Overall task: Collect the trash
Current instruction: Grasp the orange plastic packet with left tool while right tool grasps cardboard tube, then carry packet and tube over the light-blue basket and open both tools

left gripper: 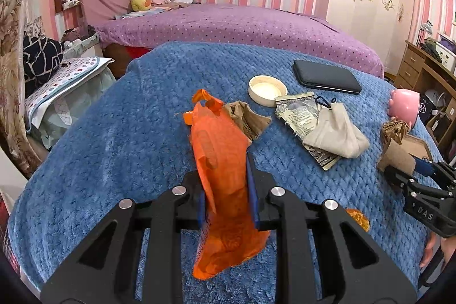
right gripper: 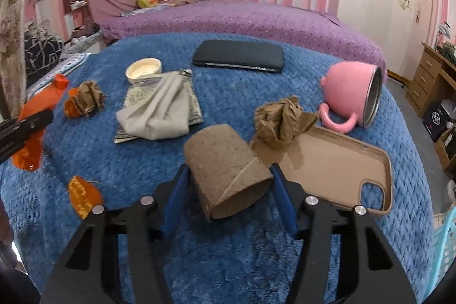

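Observation:
An orange plastic bag [left gripper: 219,150] hangs crumpled between the blue pads of my left gripper [left gripper: 223,170], which is shut on it just above the blue blanket [left gripper: 114,147]. A brown cardboard tube [right gripper: 225,161] lies on its side between the fingers of my right gripper [right gripper: 228,168]. The jaws stand around it, with a narrow gap showing on the left side. One crumpled brown paper [right gripper: 282,118] rests on a tan phone case [right gripper: 327,164], and another [left gripper: 245,118] lies behind the bag. An orange scrap [right gripper: 82,195] lies near the blanket's front.
A foil packet under a beige cloth [right gripper: 159,110], a round cream lid [right gripper: 144,70], a black case [right gripper: 239,56] and a tipped pink mug [right gripper: 353,93] lie on the blanket. A purple bed [left gripper: 228,24] is behind. A turquoise basket [right gripper: 444,247] shows at the right edge.

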`<state>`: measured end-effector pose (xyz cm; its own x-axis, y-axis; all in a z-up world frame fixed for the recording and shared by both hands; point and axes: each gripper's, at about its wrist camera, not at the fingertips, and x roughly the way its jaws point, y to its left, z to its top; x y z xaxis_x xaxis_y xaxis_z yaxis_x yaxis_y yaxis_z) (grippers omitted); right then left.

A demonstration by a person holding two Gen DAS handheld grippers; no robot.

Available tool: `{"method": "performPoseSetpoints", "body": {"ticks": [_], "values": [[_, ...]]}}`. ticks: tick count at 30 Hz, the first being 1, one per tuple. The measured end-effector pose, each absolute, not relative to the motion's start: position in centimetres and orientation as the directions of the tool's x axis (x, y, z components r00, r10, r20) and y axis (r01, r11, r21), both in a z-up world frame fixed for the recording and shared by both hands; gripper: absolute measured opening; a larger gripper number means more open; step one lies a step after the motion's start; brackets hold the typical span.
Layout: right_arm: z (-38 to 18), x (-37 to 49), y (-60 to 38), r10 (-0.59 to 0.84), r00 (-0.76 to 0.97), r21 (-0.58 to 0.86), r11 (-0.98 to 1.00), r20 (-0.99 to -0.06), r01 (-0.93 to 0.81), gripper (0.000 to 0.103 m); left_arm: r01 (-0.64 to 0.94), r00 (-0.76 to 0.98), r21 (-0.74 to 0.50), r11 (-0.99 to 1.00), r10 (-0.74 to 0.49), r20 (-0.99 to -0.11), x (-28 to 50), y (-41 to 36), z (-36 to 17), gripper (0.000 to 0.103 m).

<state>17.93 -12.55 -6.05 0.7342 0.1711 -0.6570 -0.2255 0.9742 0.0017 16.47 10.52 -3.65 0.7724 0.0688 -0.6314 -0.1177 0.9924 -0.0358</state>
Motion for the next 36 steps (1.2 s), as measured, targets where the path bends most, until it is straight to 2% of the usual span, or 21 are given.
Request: {"method": "performPoseSetpoints", "body": {"ticks": [12,21,36], "values": [[-3.2,13.6,-17.0,0.124,0.834,-0.016,0.987,-0.537,-0.157,0.056,-0.084,0.805,-0.028,0.996,0.051,-0.591,15.1,7.3,-1.9,0.021],[-2.3,11.7,-23.9,0.048,0.847,0.001,0.998,-0.529,-0.056,0.056,-0.002,0.84,-0.024,1.0,-0.011,-0.543,13.5,1.8,-0.5,0.021],[-2.1,9.4,-29.9,-0.028,0.848,-0.003,1.0,-0.529,0.031,0.056,0.068,0.824,-0.024,0.997,-0.069,-0.562,12.7,-5.5,-2.2,0.021]]}}
